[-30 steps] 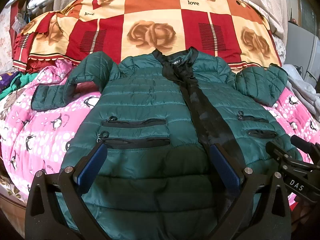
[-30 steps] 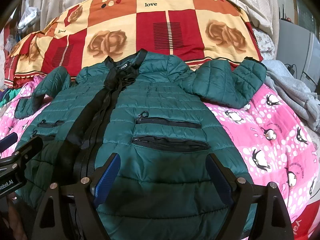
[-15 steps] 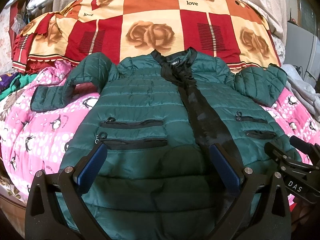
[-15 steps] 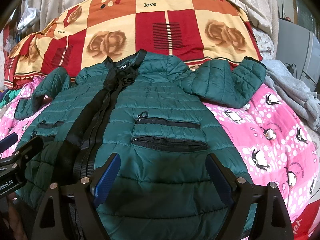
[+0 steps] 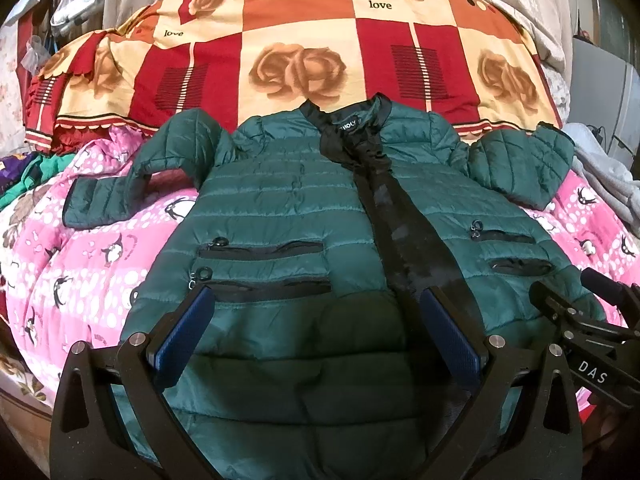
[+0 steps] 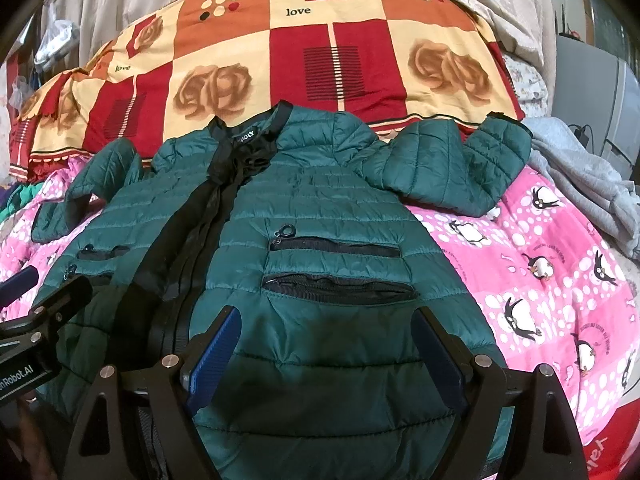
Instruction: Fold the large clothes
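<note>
A dark green quilted jacket (image 5: 288, 208) (image 6: 320, 208) lies front up on the bed, collar at the far end, black zip strip down its middle. Its left sleeve (image 5: 132, 184) bends out over the pink cover; its right sleeve (image 6: 452, 168) is folded near the shoulder. My left gripper (image 5: 316, 312) hovers over the jacket's lower left front, jaws wide apart, nothing between the blue pads. My right gripper (image 6: 324, 328) stands open the same way above the lower right front, below the two zip pockets. Each gripper's body shows at the edge of the other's view.
A pink penguin-print quilt (image 6: 552, 264) covers the bed under the jacket. A red and orange rose-patterned blanket (image 5: 304, 60) is piled behind the collar. Grey cloth (image 6: 584, 184) lies at the right edge, mixed clothes (image 5: 24, 176) at the left.
</note>
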The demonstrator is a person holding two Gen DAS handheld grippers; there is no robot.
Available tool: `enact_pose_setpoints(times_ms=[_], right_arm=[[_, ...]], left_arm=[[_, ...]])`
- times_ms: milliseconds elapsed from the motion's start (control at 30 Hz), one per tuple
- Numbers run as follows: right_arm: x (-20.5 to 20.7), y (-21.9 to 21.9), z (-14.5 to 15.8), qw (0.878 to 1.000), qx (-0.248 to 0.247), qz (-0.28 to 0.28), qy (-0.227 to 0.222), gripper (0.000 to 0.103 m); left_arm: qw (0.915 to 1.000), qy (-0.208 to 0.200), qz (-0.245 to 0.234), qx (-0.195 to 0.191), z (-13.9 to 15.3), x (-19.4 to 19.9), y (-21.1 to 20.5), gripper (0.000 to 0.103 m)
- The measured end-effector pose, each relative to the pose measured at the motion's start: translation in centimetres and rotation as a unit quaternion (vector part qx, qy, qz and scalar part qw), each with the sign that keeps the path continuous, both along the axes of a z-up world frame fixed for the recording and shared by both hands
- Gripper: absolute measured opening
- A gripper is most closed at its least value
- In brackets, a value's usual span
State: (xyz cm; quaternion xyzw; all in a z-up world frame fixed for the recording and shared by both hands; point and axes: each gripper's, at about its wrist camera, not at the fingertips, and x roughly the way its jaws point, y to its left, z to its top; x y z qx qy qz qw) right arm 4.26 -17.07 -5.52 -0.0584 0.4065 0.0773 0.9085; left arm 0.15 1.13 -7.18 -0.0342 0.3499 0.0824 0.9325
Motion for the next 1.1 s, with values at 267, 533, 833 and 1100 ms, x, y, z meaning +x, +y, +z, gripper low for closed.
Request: enact_pose_setpoints(times_ms=[267,533,833,1100], right_arm=[[-0.01,-0.05,0.02,1.0,0.001,0.0,0.0,0.085],[0.07,0.01,-0.1,1.0,0.009,-0.001,0.002,0.085],[0.15,-0.05,-0.15,1.0,0.019,-0.002,0.005,0.085],[0.17,-0.09,-0.16,1.0,0.018,-0.002,0.005,0.085]], left_arm=[[1.0,0.006,0.005,0.002,-0.27,0.12,0.51,0.103],[0.9999,0.01,0.004,0.011,-0.35,0.05,0.33,0.103],[0.9997,0.011,0.002,0.021,-0.47,0.07,-0.07,0.103],[0.9997,0.01,0.003,0.021,-0.45,0.03,-0.08,0.103]])
